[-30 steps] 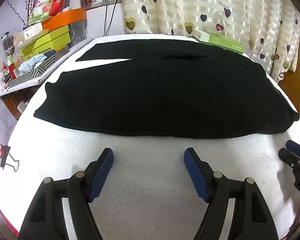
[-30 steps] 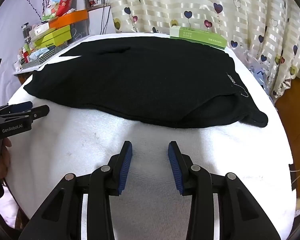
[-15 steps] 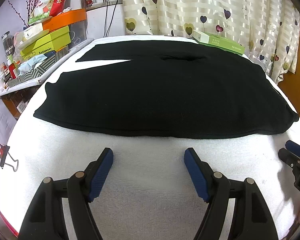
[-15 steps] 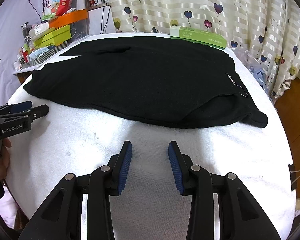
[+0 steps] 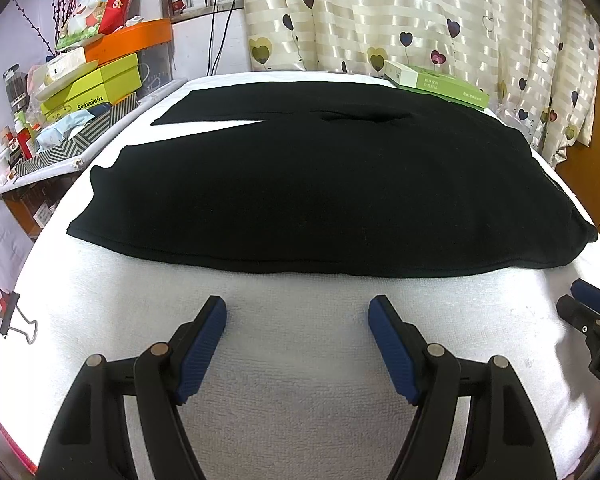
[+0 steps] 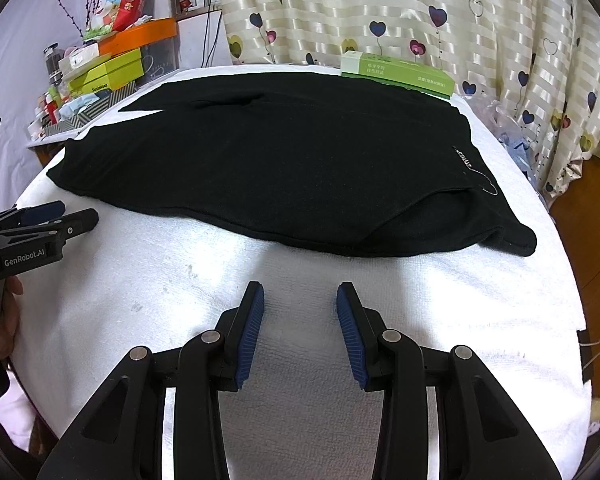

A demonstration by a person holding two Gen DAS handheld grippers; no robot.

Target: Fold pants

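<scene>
the black pants (image 5: 320, 196) lie spread flat across the middle of the white towel-covered table (image 5: 300, 380), with the two legs pointing to the left side and a thin white gap between them. the waist end is at the right, where one corner (image 6: 516, 236) is folded a little and a small pale print (image 6: 466, 160) shows on the cloth. the near edge of the pants runs across in front of both grippers, close to them but not touching.

the left gripper (image 5: 298, 312) is above the bare towel just before this edge, its blue fingers (image 5: 202, 344) wide apart and holding nothing. the right gripper (image 6: 300, 296) is also over the towel, near the waist part, its fingers set more narrow but with a clear gap, empty.

a green box (image 6: 396, 74) lies at the far edge of the table, touching the pants. behind it hangs a curtain with hearts (image 5: 420, 12). a shelf with stacked boxes (image 5: 92, 80) is at the far left. a binder clip (image 5: 16, 316) holds the towel at the left edge.
</scene>
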